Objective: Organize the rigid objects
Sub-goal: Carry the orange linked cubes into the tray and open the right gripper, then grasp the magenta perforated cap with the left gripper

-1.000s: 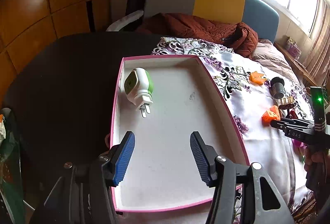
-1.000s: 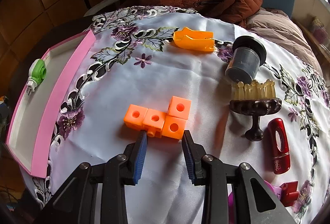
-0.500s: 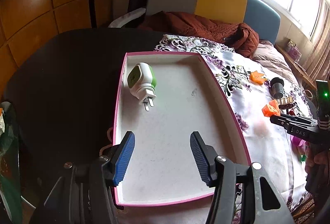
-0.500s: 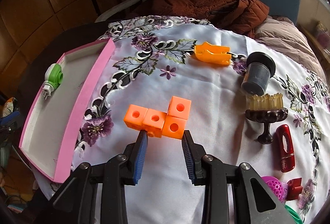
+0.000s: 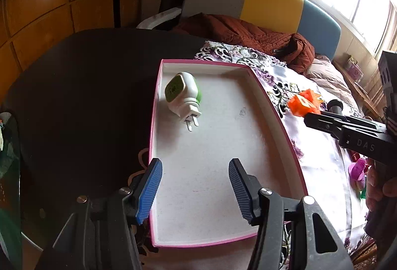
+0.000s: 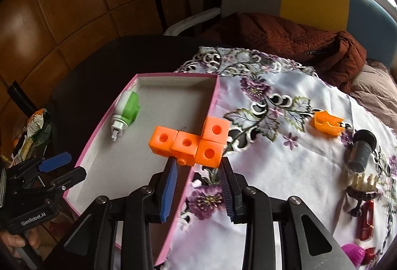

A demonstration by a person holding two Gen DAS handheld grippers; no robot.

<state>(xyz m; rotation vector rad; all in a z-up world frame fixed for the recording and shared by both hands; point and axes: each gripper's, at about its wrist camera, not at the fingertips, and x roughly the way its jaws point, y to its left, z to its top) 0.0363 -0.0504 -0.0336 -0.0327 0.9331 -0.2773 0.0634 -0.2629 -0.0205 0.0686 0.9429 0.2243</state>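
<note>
My right gripper (image 6: 198,165) is shut on an orange piece made of several joined cubes (image 6: 191,143) and holds it in the air over the right wall of the pink-rimmed white box (image 6: 214,106). In the left wrist view the same orange piece (image 5: 304,106) hangs just right of the box wall (image 5: 273,116), at the tip of the right gripper (image 5: 309,118). A green and white plug (image 5: 182,93) lies in the box's far left corner. My left gripper (image 5: 194,183) stands open over the near end of the box, with nothing between its fingers.
On the flowered cloth (image 6: 285,170) lie an orange clip-like piece (image 6: 327,122), a dark jar (image 6: 361,150), a comb-like thing on a dark stand (image 6: 362,185), a red item (image 6: 366,220) and a pink item (image 6: 352,252). A brown jacket (image 6: 285,34) lies behind. Dark tabletop (image 5: 86,96) lies left of the box.
The right gripper has lifted the orange cube piece off the cloth and carried it left to the box's right wall. The left gripper has hardly moved.
</note>
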